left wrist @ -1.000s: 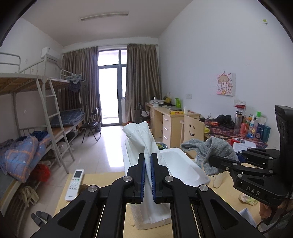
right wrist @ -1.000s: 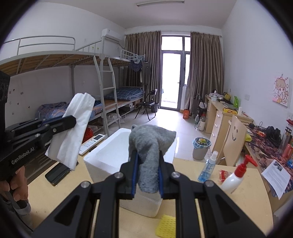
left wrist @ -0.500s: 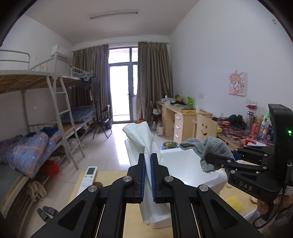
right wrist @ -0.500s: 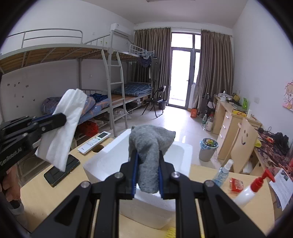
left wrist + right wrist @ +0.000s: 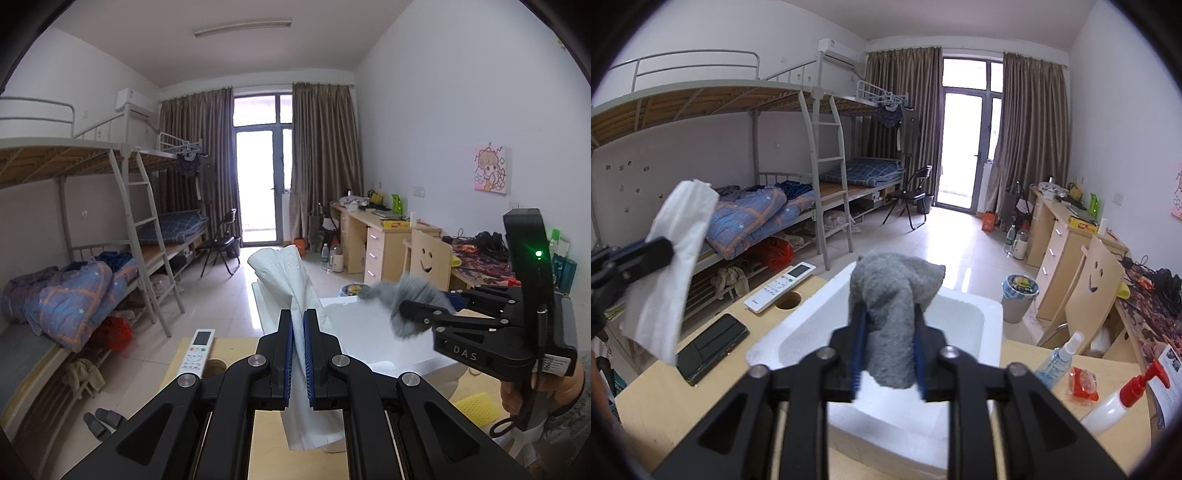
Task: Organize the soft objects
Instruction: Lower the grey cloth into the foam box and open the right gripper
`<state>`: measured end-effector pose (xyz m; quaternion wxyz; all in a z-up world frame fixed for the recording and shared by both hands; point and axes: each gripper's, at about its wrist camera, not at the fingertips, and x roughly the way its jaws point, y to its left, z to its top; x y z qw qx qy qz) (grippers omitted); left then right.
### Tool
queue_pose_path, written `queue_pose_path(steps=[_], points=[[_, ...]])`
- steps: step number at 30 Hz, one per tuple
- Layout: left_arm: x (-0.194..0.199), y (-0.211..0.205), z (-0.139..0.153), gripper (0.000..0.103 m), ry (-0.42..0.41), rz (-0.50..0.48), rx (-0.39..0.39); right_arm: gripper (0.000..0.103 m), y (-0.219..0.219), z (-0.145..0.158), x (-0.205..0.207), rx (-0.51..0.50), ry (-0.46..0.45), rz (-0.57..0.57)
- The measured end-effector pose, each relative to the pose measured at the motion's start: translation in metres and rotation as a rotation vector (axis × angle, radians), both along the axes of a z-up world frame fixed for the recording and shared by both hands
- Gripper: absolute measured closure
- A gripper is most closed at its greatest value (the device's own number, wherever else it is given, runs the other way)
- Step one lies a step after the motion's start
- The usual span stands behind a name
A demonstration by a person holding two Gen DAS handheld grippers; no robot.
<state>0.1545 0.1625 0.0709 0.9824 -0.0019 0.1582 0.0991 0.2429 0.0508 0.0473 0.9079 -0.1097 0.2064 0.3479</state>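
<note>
Take the white foam box point(image 5: 982, 328) on the desk as your landmark. Well to its left, your left gripper point(image 5: 299, 354) is clamped tight on the folded white tissue point(image 5: 295, 295), which hangs above the desk short of the box's left wall, over the black phone point(image 5: 709, 347) and near the remote point(image 5: 783, 286). Directly above the box's hollow, your right gripper point(image 5: 886, 354) has the grey cloth point(image 5: 894, 299) between its jaws, and those jaws are opening. Whether the pads still press the cloth is hard to say. You look to be at the drop step for the cloth. Next, let it fall inside, then bring the tissue rightward over the box before releasing.
</note>
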Motion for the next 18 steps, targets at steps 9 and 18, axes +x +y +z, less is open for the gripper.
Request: queue_pose_path(steps=[9,18], points=[[-0.002,0.0,-0.001,0.097,0.003,0.001,-0.007,0.03,-0.009,0.003,-0.001,0.026,0.019,-0.003],[0.012,0.003,0.0,0.097,0.024,-0.016,-0.023,0.01,-0.016,0.011,-0.009,0.038,-0.003,-0.011]])
